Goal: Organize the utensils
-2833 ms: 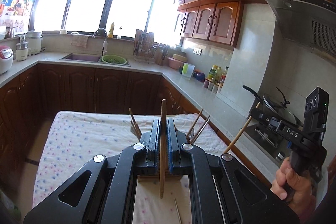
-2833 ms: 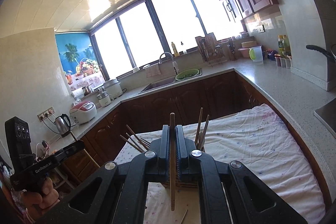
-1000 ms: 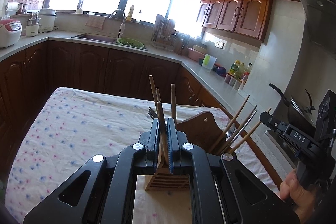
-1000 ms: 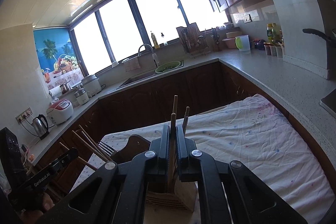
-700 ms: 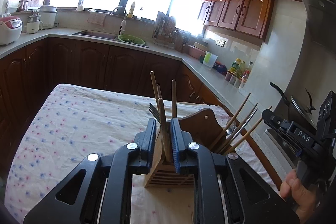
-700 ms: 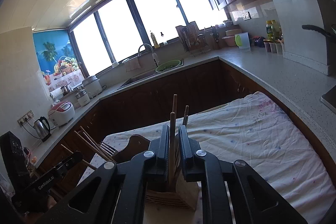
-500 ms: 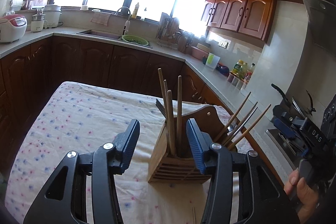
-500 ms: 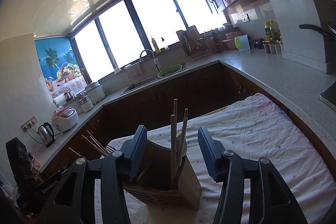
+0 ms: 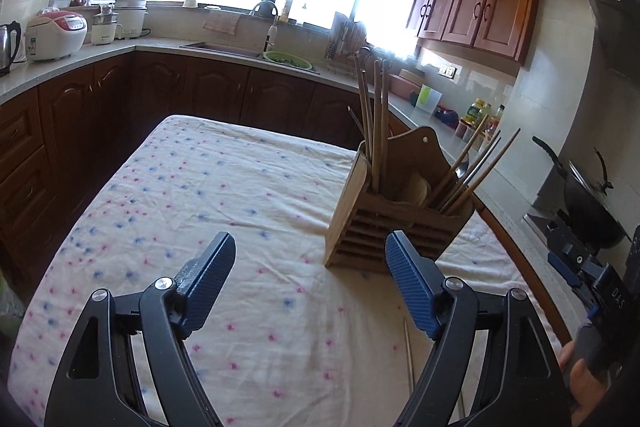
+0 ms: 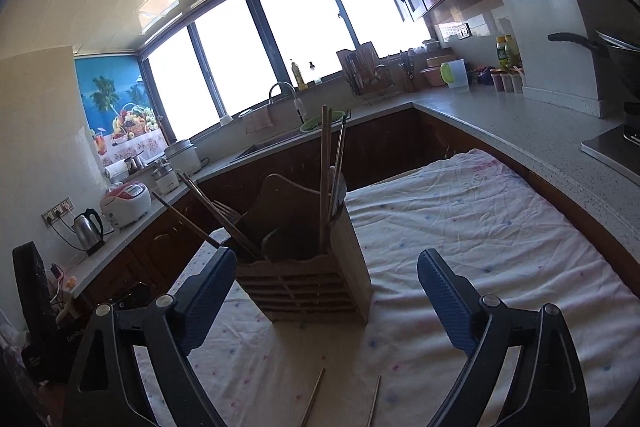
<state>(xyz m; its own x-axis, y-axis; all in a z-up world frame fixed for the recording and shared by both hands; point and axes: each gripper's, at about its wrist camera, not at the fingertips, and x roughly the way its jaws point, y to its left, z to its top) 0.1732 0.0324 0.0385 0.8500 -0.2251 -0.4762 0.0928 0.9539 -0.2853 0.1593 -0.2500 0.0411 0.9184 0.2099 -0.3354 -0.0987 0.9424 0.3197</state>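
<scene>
Currently both grippers are empty w/ jaws opening, nothing between the pads. Left gripper (image 9: 310,285) stands wide; right gripper (image 10: 326,295) wider yet.

Landmark: wooden utensil holder (image 9: 394,223), upright on the flowered tablecloth (image 9: 224,187). Its compartments already carry chopsticks: an upright bunch (image 9: 374,123) at the holder's left end in the left wrist view, a leaning bunch (image 9: 474,167) at its right end.

Items outstanding, my reading: loose sticks lying flat on the cloth on the near side of the holder, towards me.
- Right wrist view: two loose chopsticks (image 10: 314,401) just short of the holder's front face, below and between the right jaws. Long axes run roughly away from me, toward the holder, each a bit tilted.
- Left wrist view: one thin stick (image 9: 408,355) near side of the holder, right under the left gripper's right finger (image 9: 412,291); axis likewise runs toward the holder. Can't tell if it's one of the same pair.

Judgement: next pick turns on that axis. Sticks lie along the pointing line, so jaws close across them w/o a wrist roll, but both grippers must drop and pull back from the holder. Right gripper looks better centred over the pair; left one's stick sits off to its right jaw.
</scene>
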